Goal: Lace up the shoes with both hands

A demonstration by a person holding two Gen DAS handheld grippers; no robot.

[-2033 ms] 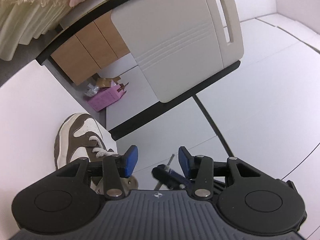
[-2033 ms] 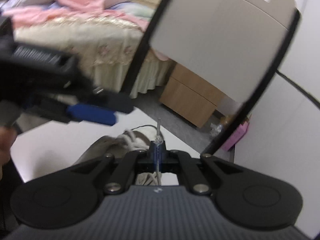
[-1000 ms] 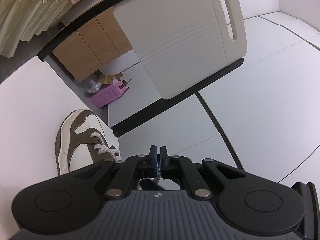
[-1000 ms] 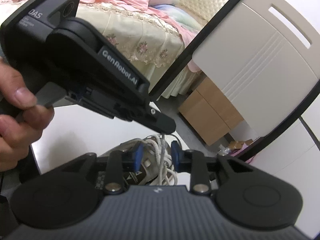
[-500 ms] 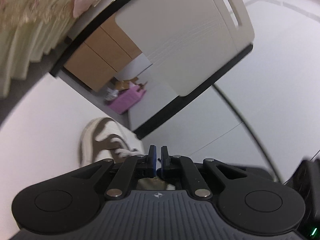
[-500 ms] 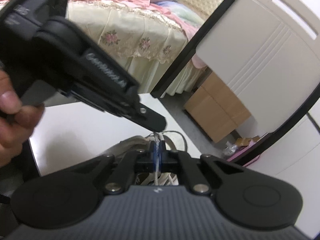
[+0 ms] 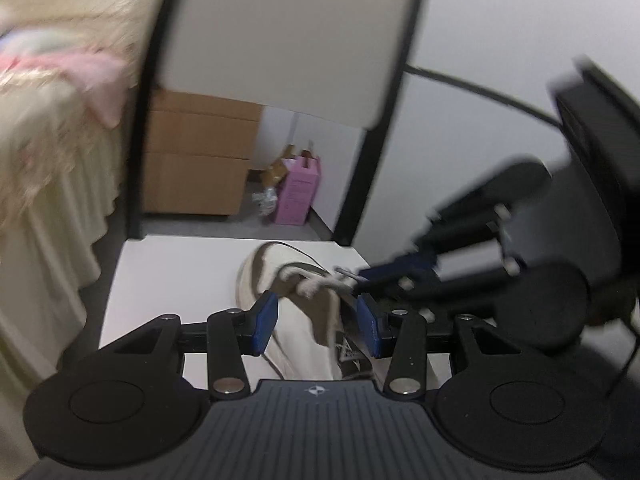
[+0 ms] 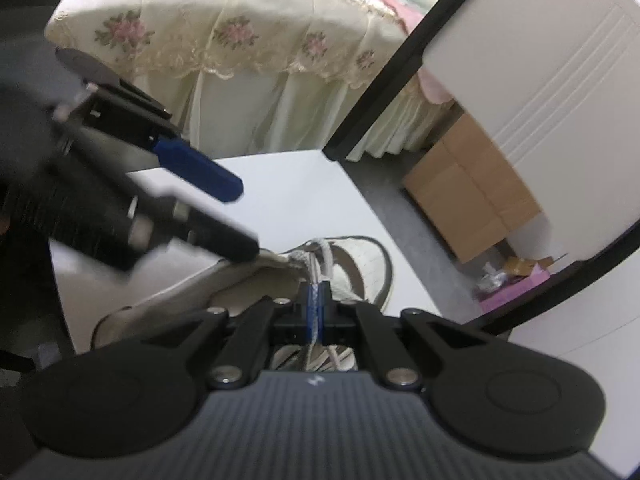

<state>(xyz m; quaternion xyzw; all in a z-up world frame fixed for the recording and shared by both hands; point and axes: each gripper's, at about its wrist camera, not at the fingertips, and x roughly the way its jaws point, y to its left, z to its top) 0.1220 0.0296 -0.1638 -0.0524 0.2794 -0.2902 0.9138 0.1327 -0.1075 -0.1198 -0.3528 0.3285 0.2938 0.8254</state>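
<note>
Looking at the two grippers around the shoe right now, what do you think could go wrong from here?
1. The right gripper pinches only a thin lace; a hard pull might slip it free.
2. The left gripper has just been opening and grips nothing, so the shoe is unheld and may drag across the white table.
3. The two grippers sit close and might collide.

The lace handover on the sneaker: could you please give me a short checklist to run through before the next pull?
1. Right gripper shut on the lace: ok.
2. Left gripper clear of the lace: ok, its jaws have just been opening and the pads press on nothing.
3. Sneaker resting on the white table: ok.
4. Lace running free from the eyelets to the right gripper: cannot tell, blurred.
5. Left gripper out of the pull path: not ok, it hangs close over the sneaker.
</note>
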